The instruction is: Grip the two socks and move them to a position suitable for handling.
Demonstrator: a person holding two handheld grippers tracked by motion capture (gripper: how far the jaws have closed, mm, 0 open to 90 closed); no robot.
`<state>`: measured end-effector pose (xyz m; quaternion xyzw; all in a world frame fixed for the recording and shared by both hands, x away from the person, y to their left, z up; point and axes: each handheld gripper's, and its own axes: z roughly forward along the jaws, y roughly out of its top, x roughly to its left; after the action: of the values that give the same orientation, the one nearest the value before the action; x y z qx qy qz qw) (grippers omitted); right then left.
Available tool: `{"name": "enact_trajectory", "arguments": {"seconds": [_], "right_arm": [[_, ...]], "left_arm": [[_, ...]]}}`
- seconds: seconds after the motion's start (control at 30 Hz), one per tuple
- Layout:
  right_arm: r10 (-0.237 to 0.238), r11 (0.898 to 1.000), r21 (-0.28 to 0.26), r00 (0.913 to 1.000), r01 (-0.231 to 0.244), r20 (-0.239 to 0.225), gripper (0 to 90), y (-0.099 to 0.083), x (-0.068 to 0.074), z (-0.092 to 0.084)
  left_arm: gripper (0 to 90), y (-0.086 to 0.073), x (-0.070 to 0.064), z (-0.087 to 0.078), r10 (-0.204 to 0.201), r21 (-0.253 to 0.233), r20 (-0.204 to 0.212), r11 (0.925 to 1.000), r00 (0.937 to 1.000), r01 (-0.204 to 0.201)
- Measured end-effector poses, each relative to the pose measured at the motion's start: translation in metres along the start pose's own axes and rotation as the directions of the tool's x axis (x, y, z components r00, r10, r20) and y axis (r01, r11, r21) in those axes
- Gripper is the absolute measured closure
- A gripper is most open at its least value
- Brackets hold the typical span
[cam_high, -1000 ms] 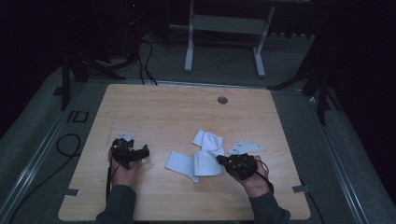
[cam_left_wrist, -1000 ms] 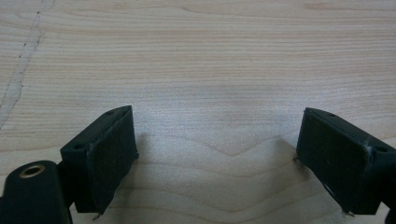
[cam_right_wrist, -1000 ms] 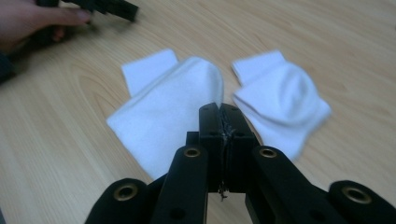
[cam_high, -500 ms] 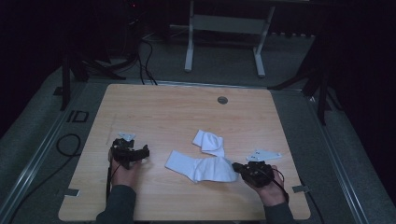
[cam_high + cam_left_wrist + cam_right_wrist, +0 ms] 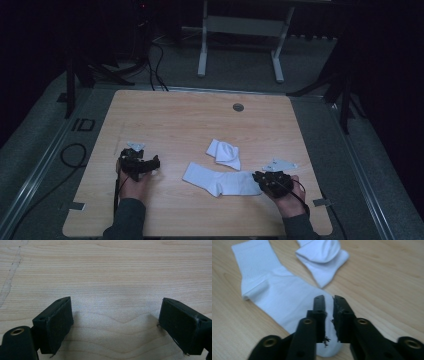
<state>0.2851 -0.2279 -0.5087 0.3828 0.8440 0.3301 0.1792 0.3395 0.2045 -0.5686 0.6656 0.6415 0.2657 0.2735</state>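
A long white sock [image 5: 220,181] lies stretched out flat on the wooden table [image 5: 190,115], its toe end to the right. My right gripper [image 5: 258,178] sits at that toe end. In the right gripper view its jaws [image 5: 329,302] stand a narrow slit apart over the toe of the sock [image 5: 282,300]. They have just been opening, and the cloth shows through the slit, lying flat. A second white sock [image 5: 225,152] [image 5: 324,257] lies folded just beyond. My left gripper [image 5: 151,165] rests on the table at the left, open [image 5: 115,325] over bare wood.
A round grey grommet [image 5: 238,107] is set in the table near its far edge. Beyond the table stand a metal frame leg [image 5: 202,50] and dark cables on the floor. A person's hands and sleeves come in from the near edge.
The right gripper has moved right and toward the near edge, drawing the bunched sock out flat. Its jaws now show a slit. The left gripper has stayed put.
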Motion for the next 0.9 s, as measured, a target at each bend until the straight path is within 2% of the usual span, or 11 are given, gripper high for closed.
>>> {"name": "enact_trajectory", "arguments": {"seconds": [0.03, 0.07, 0.1, 0.27, 0.43, 0.5, 0.9], "right_arm": [[0.0, 1.0, 0.0, 1.0, 0.0, 0.0, 84.9, 0.0, 0.0, 0.0], [-0.022, 0.999, 0.033, 0.9995, 0.023, -0.024, 86.5, -0.003, 0.006, 0.015], [-0.022, 0.999, 0.033, 0.9995, 0.023, -0.024, 86.5, -0.003, 0.006, 0.015], [-0.046, 0.998, 0.043, 0.9968, 0.049, -0.065, 85.6, -0.006, 0.013, 0.044], [-0.062, 0.995, 0.079, 0.9961, 0.067, -0.063, 87.1, -0.003, 0.018, 0.054], [-0.056, 0.995, 0.073, 0.9954, 0.062, -0.077, 87.1, -0.003, 0.021, 0.054], [-0.104, 0.991, 0.066, 0.985, 0.114, -0.137, 87.1, 0.003, 0.044, 0.059]], "left_arm": [[11.9, 0.0, 0.0, 0.0, 0.0, 0.0, 0.0, 1.0, 1.0, 0.0], [11.9, 0.0, 0.0, 0.0, 0.0, 0.0, 0.0, 1.0, 1.0, 0.0], [11.9, 0.0, 0.0, 0.0, 0.0, 0.0, 0.0, 1.0, 1.0, 0.0], [11.9, 0.0, 0.0, 0.0, -0.001, -0.001, 0.0, 1.0, 1.0, 0.001], [11.9, 0.0, 0.0, 0.0, 0.0, 0.001, 0.0, 1.0, 1.0, 0.0], [11.9, 0.0, 0.0, 0.0, 0.0, 0.0, 0.0, 1.0, 1.0, 0.0], [11.9, 0.0, 0.0, 0.0, 0.0, 0.001, 0.0, 1.0, 1.0, 0.0]]}}
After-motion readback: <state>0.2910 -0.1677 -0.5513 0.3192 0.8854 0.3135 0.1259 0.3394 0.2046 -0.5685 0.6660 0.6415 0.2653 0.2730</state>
